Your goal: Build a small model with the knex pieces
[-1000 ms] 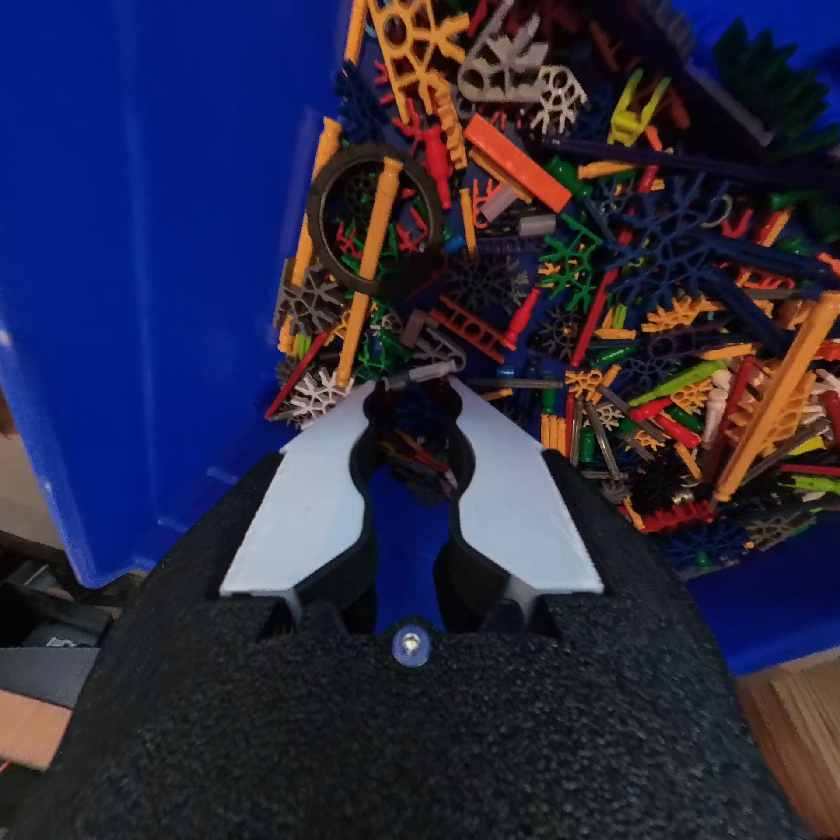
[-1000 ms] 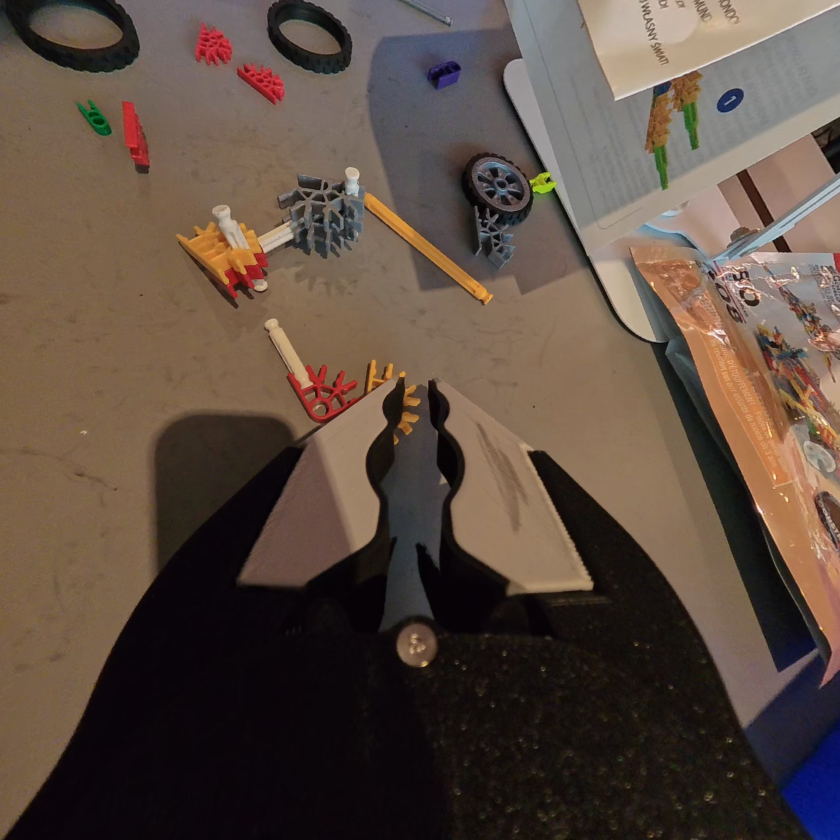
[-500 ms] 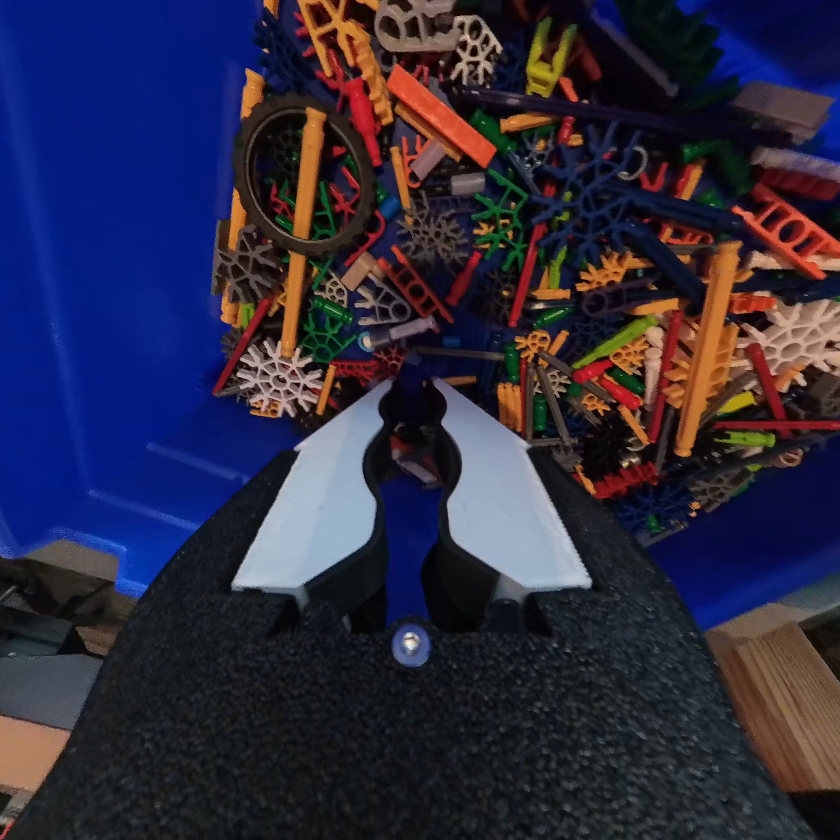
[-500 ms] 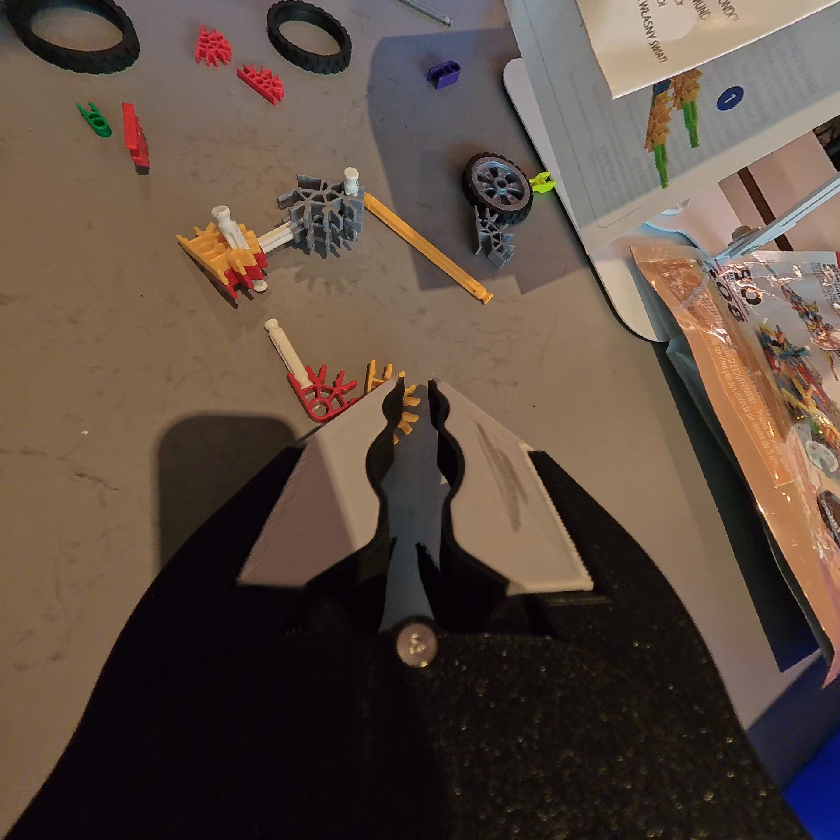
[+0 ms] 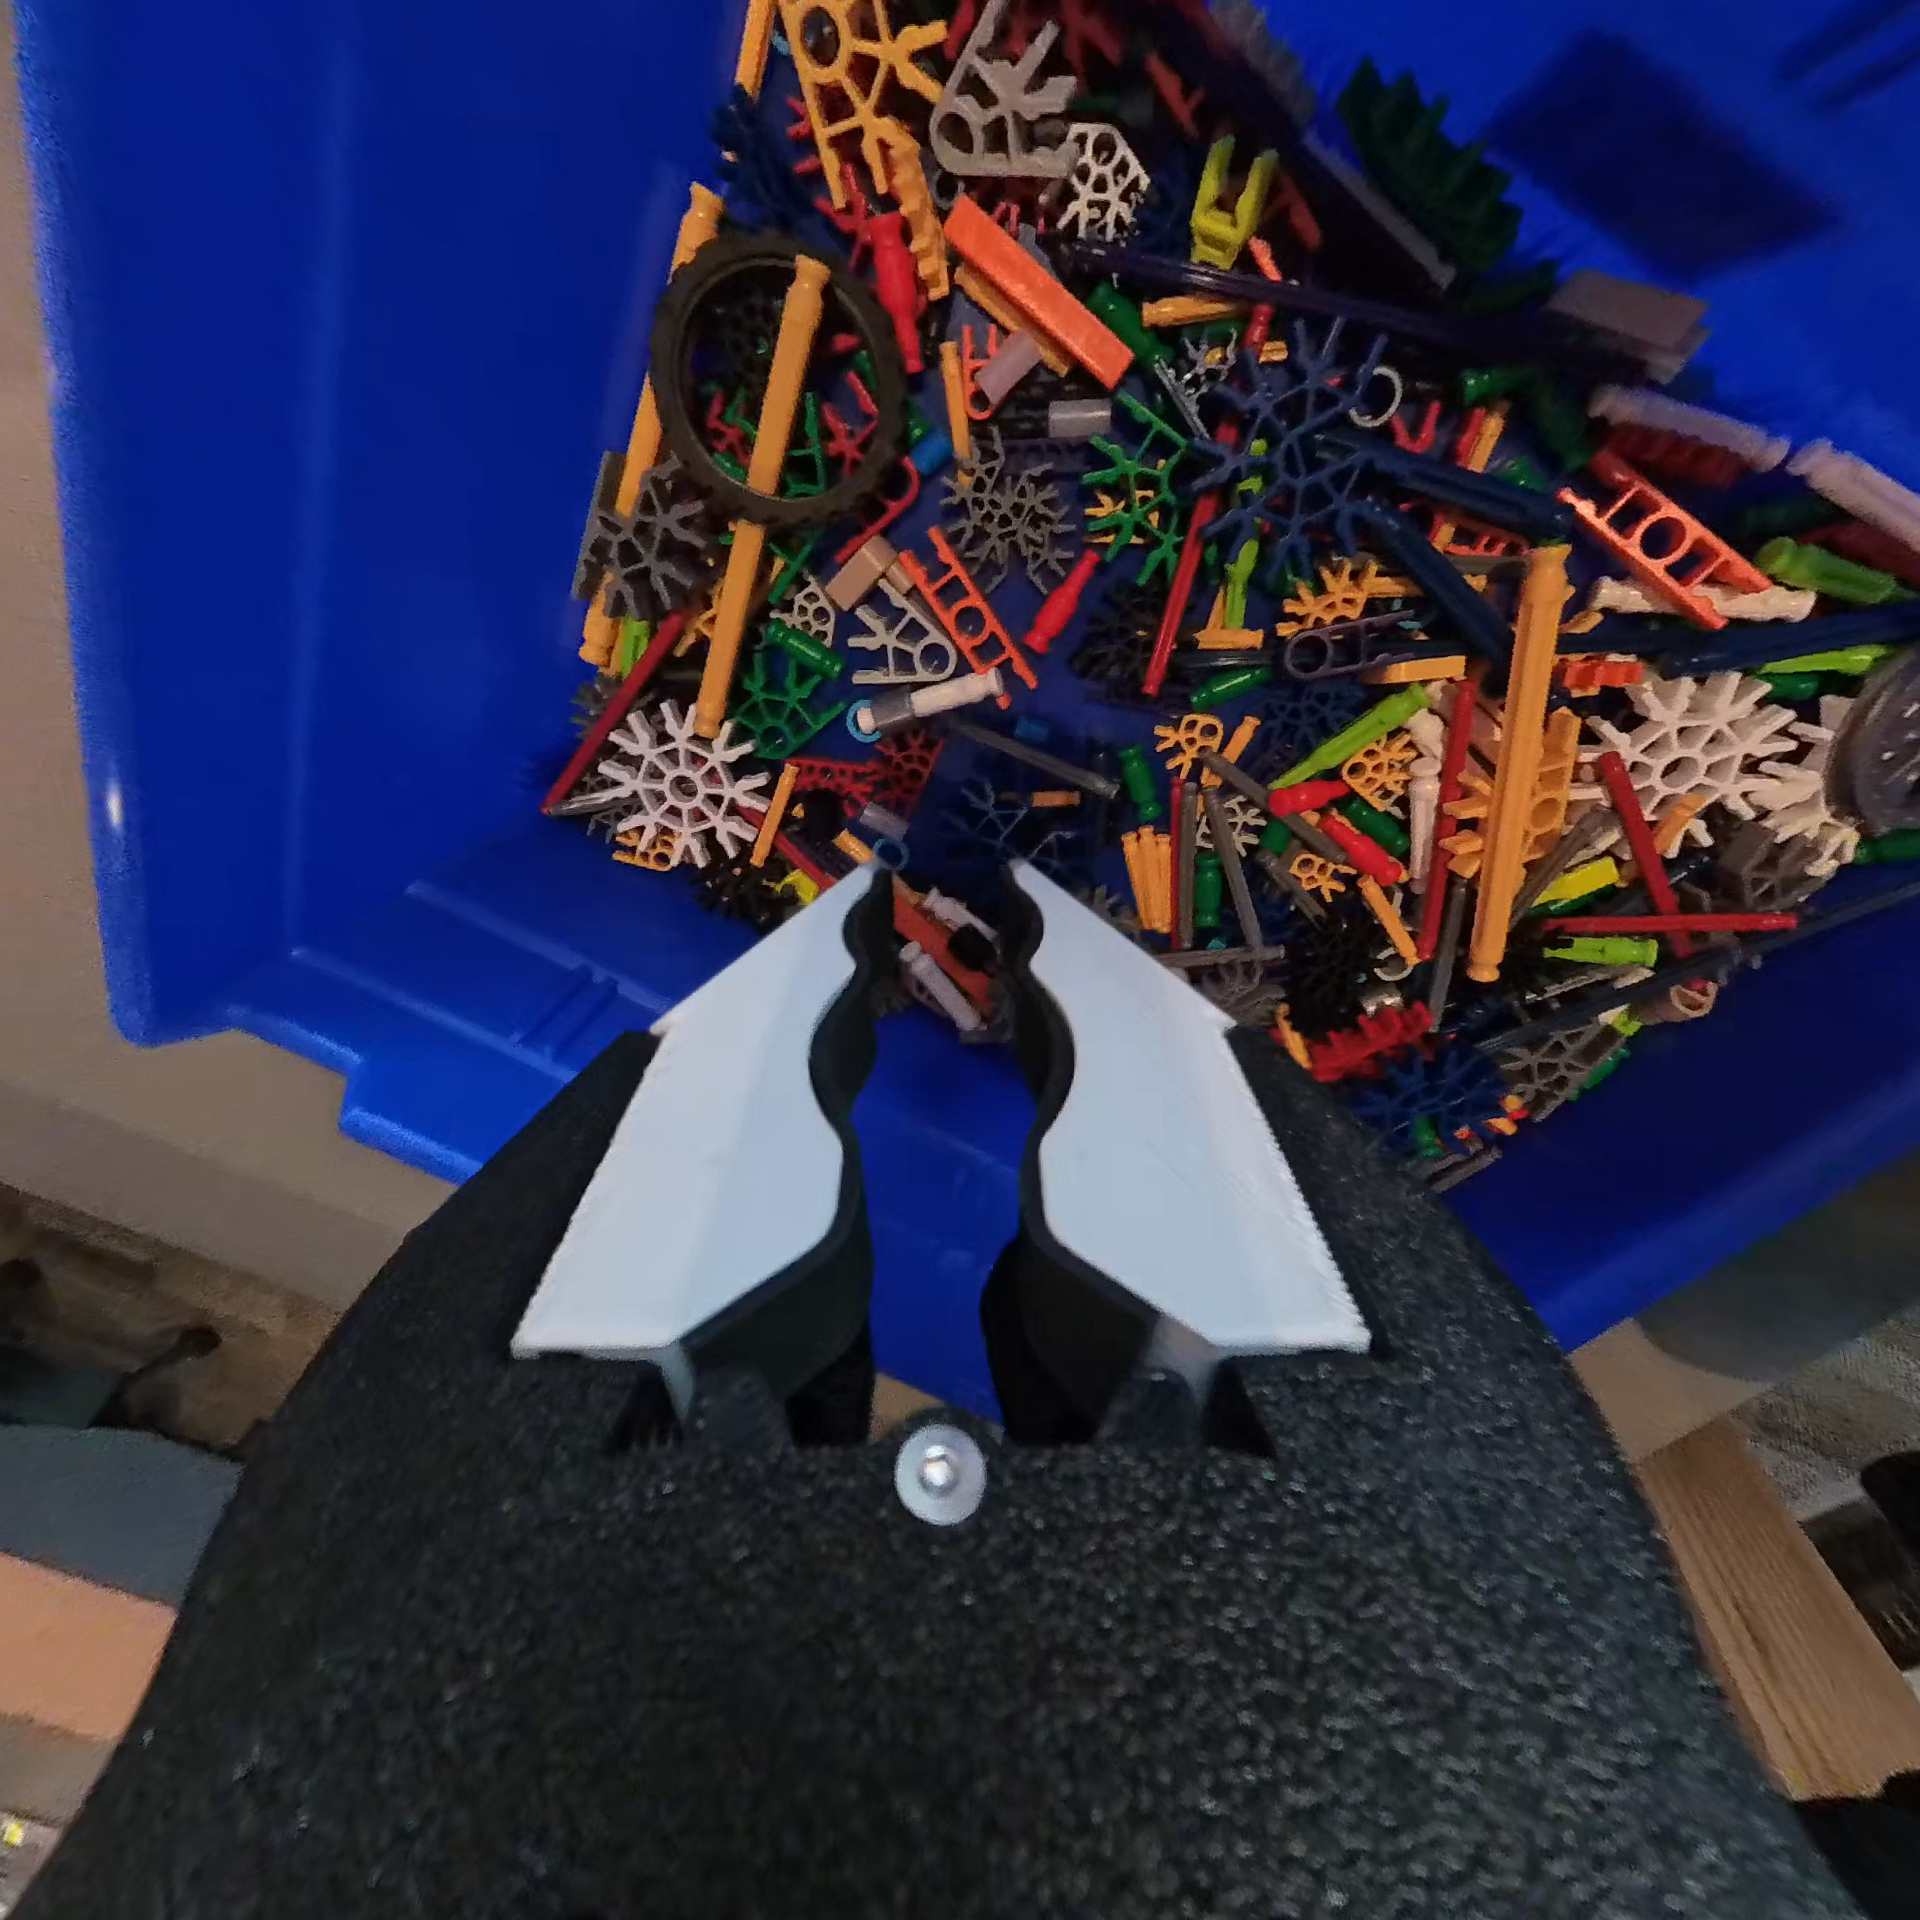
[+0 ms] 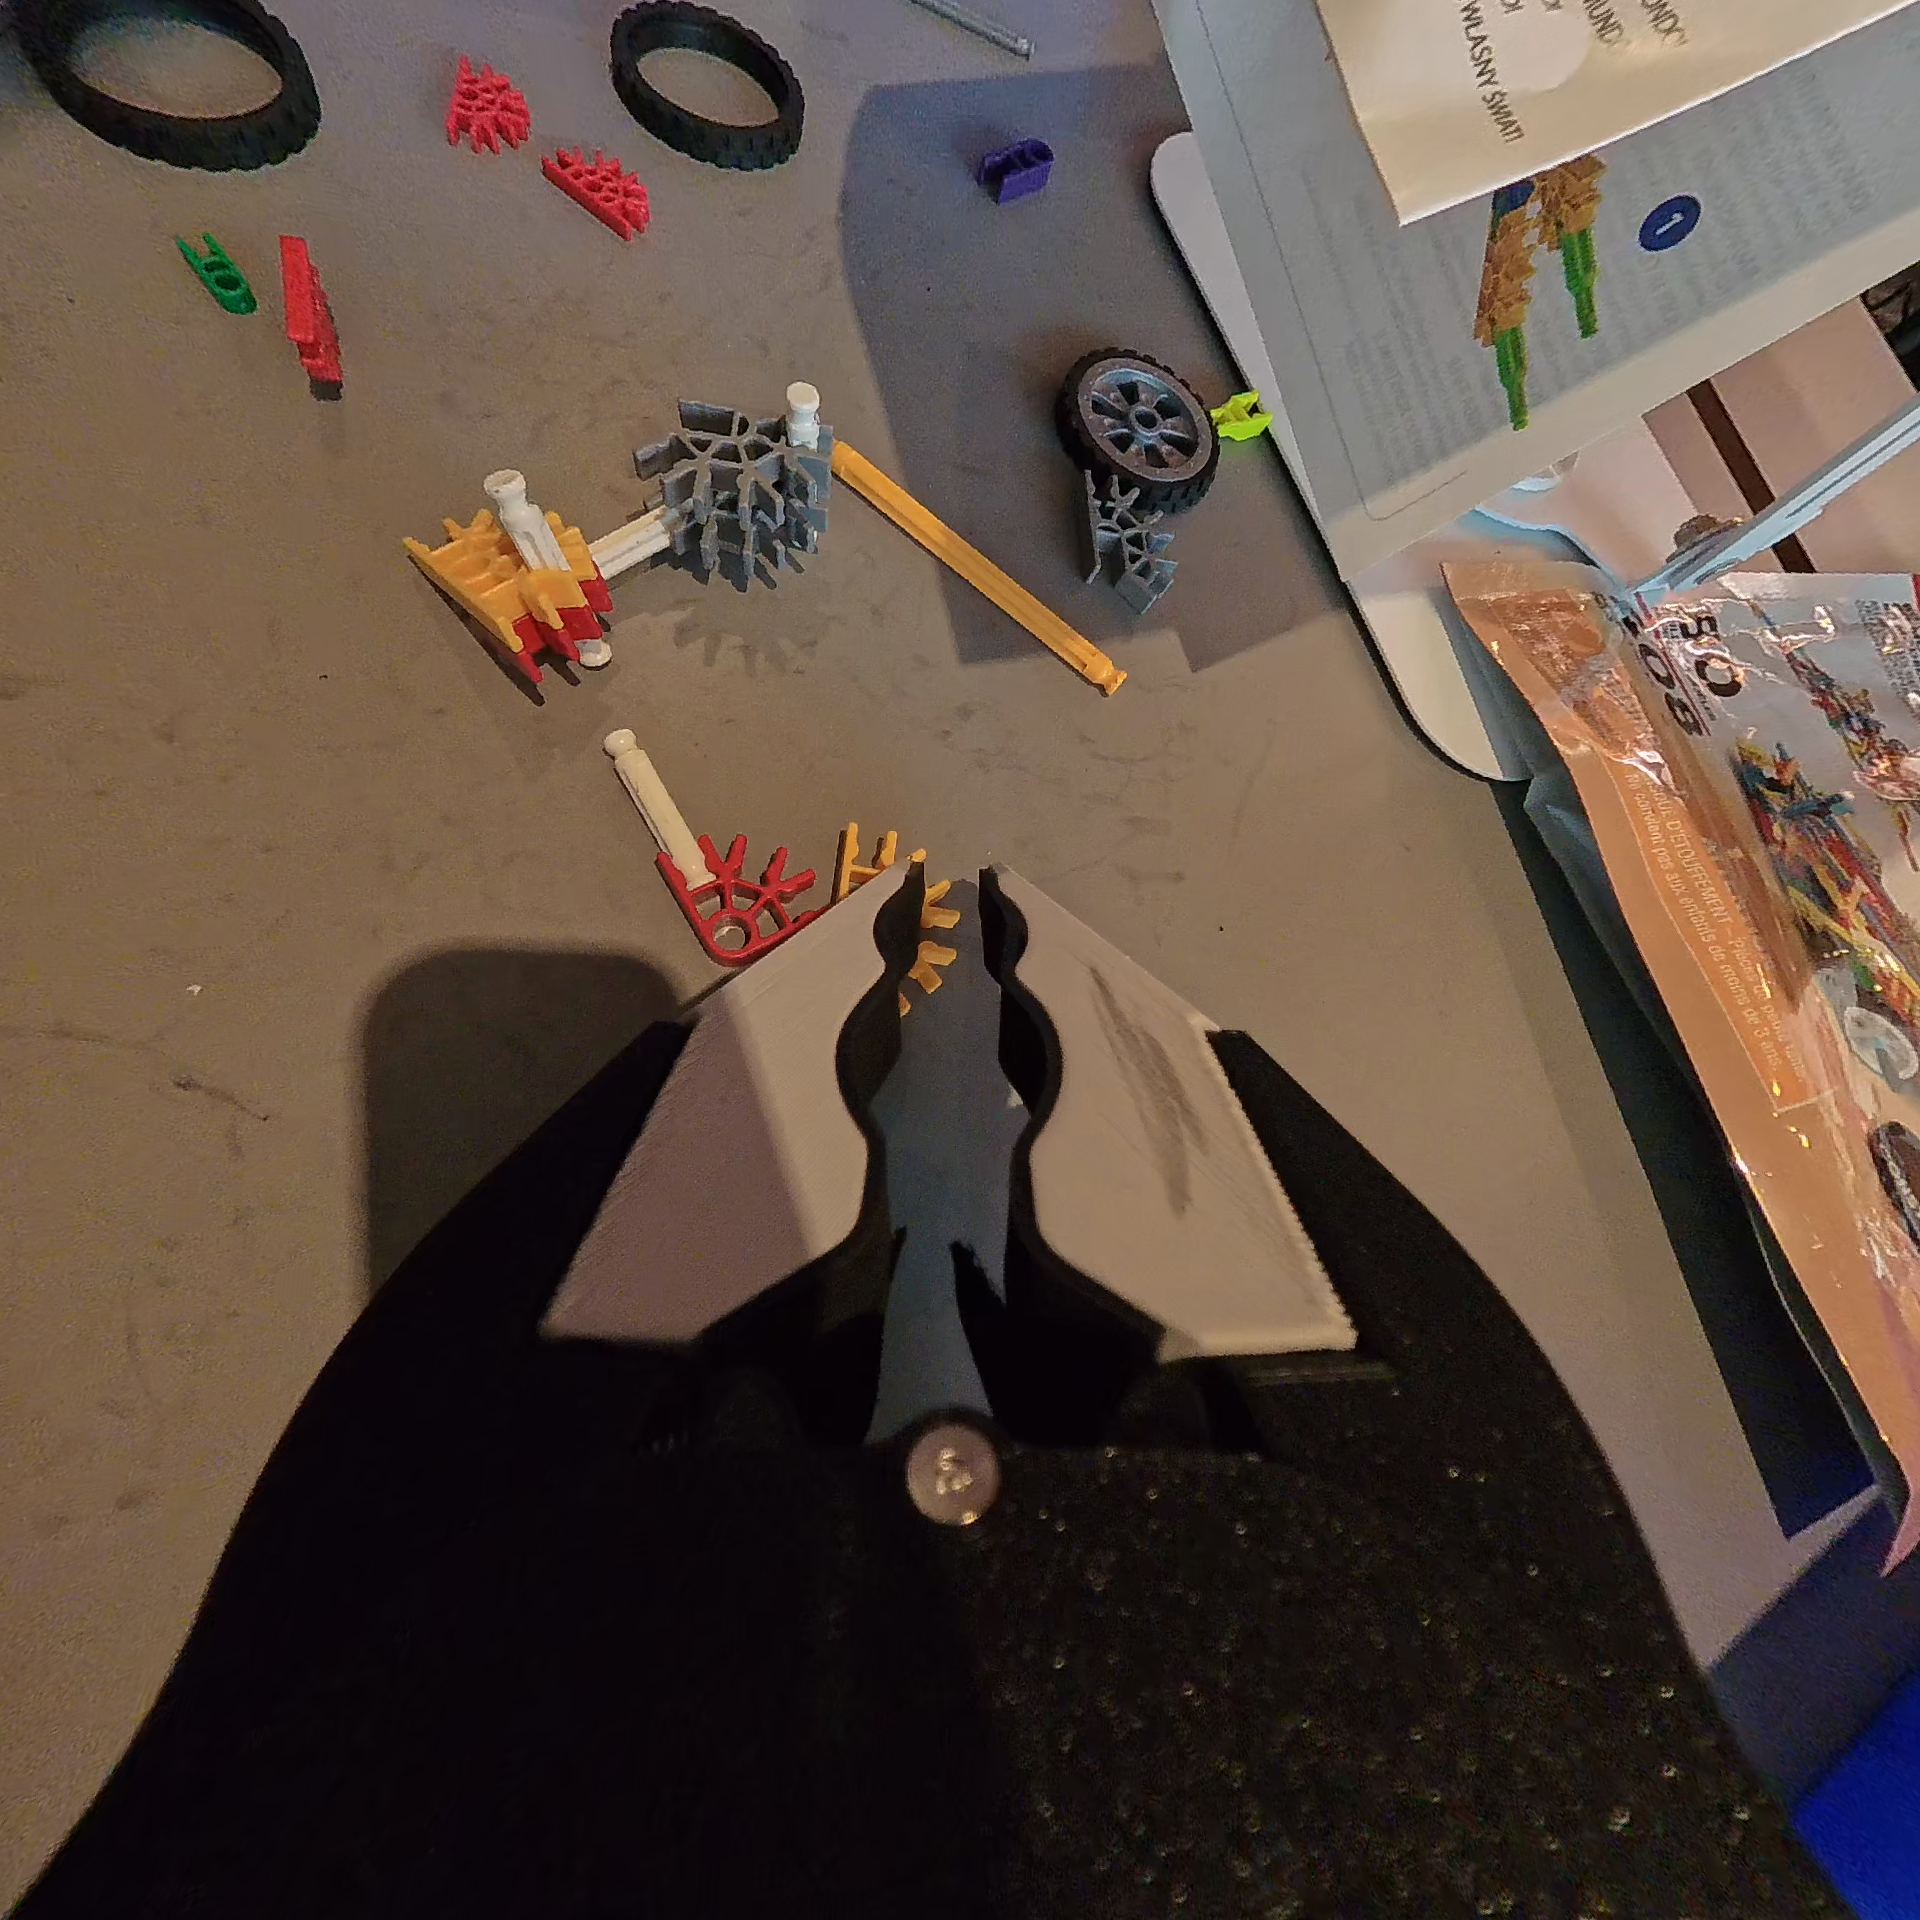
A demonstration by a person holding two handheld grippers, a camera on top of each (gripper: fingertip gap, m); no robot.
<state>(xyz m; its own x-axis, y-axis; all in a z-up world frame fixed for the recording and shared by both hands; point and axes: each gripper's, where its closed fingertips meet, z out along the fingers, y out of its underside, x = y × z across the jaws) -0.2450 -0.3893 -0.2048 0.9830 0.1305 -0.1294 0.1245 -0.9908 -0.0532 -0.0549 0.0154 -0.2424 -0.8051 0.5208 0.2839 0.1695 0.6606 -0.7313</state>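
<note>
My left gripper (image 5: 943, 883) is open and empty. It hangs just over the near edge of a heap of coloured construction-toy rods and connectors in a blue bin (image 5: 312, 520). A black tyre (image 5: 779, 374) and a white snowflake connector (image 5: 681, 790) lie in the heap's left part. My right gripper (image 6: 948, 883) is low over a grey table (image 6: 260, 831), its jaws nearly together on a yellow connector (image 6: 862, 857). A red connector (image 6: 743, 904) with a white rod (image 6: 649, 790) lies just to its left.
On the table lie a grey connector assembly (image 6: 743, 494), a yellow-and-red stack (image 6: 509, 582), a yellow rod (image 6: 977, 582), a small wheel (image 6: 1138, 431) and two black tyres (image 6: 171, 94) (image 6: 707, 88). A booklet (image 6: 1507, 260) and a plastic bag (image 6: 1714, 831) are at the right. My hands' fingertips stand some 45 cm from each other. To the white snowflake connector (image 5: 681, 790): left tips about 7 cm, right tips about 50 cm.
My left gripper has drawn back from the heap, so more of the bin's near rim shows. The right gripper has not moved.
</note>
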